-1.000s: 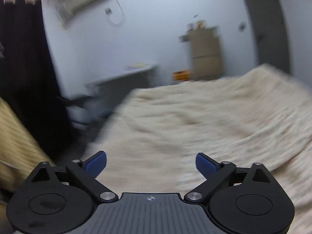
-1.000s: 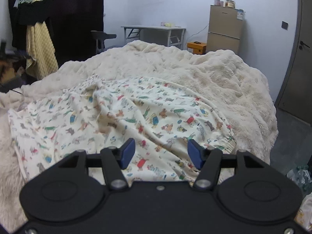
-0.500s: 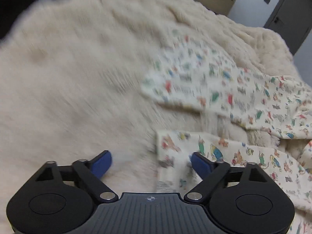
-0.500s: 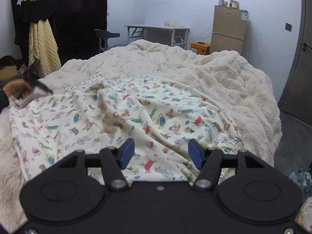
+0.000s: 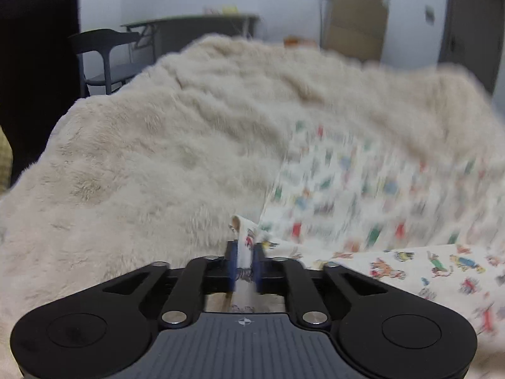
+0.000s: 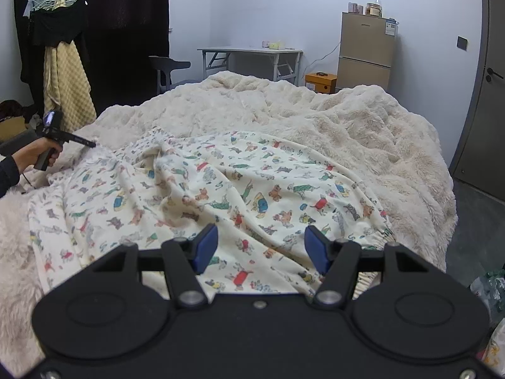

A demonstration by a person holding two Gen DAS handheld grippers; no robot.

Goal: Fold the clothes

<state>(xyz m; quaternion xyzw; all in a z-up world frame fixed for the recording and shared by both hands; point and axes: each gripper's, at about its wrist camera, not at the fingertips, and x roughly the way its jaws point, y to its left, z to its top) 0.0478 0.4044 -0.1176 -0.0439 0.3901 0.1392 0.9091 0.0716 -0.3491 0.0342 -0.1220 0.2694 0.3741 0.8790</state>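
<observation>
A second earlier my left gripper [image 5: 244,263] had been looking across the room, fingers wide; it had since dropped to the bed. Its fingers were closing on a corner of the garment [image 5: 363,189], a strip of cloth standing between the blue pads, low centre of frame. My right gripper [image 6: 260,248] had not stirred, fingers half apart and holding nothing, above the garment's near hem. The garment lay spread and rumpled on the blanket [image 6: 363,126]. I judged the first fold could begin.

Cartoon-print garment [image 6: 221,189], rumpled across my bed.
Cream cloth dotted with little coloured animals, lying creased and half spread on the fluffy blanket [image 6: 363,132], elastic hem at the near right.
</observation>
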